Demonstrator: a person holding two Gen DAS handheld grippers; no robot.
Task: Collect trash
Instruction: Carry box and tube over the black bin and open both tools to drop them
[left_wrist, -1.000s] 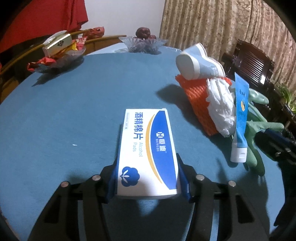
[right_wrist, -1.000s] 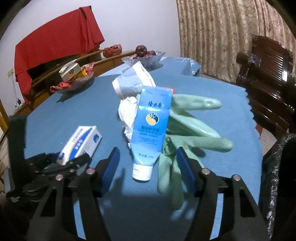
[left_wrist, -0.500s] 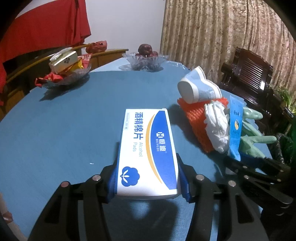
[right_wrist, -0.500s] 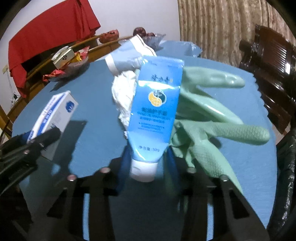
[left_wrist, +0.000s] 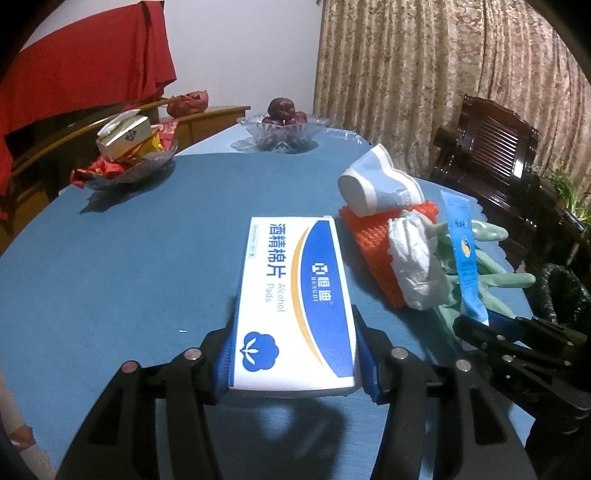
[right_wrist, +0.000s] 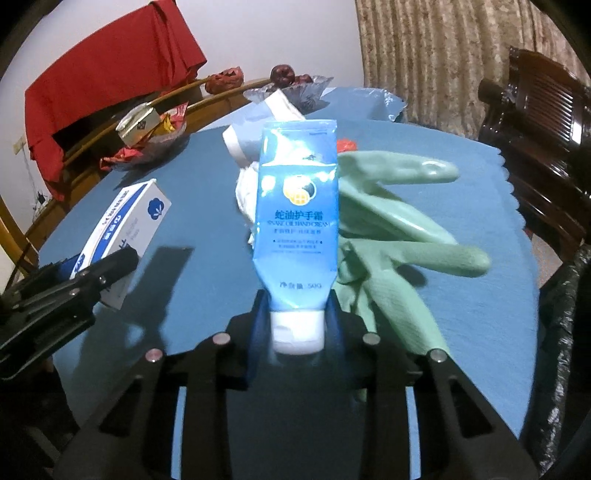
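Note:
My left gripper (left_wrist: 295, 365) is shut on a white and blue alcohol pads box (left_wrist: 295, 295) and holds it above the blue table. My right gripper (right_wrist: 297, 325) is shut on the cap end of a blue hand cream tube (right_wrist: 297, 218), lifted off the table. The tube also shows in the left wrist view (left_wrist: 463, 258). On the table lie green rubber gloves (right_wrist: 399, 229), a crumpled white tissue (left_wrist: 417, 266), an orange net (left_wrist: 373, 254) and a tipped blue and white paper cup (left_wrist: 376, 184).
A black trash bag (right_wrist: 565, 332) hangs at the table's right edge. A glass dish of snack packets (left_wrist: 129, 158) and a glass bowl of fruit (left_wrist: 284, 129) stand at the far side. A dark wooden chair (left_wrist: 491, 155) stands to the right.
My right gripper has closed on the hand cream tube and lifted it off the gloves. My left gripper has raised the box higher above the table.

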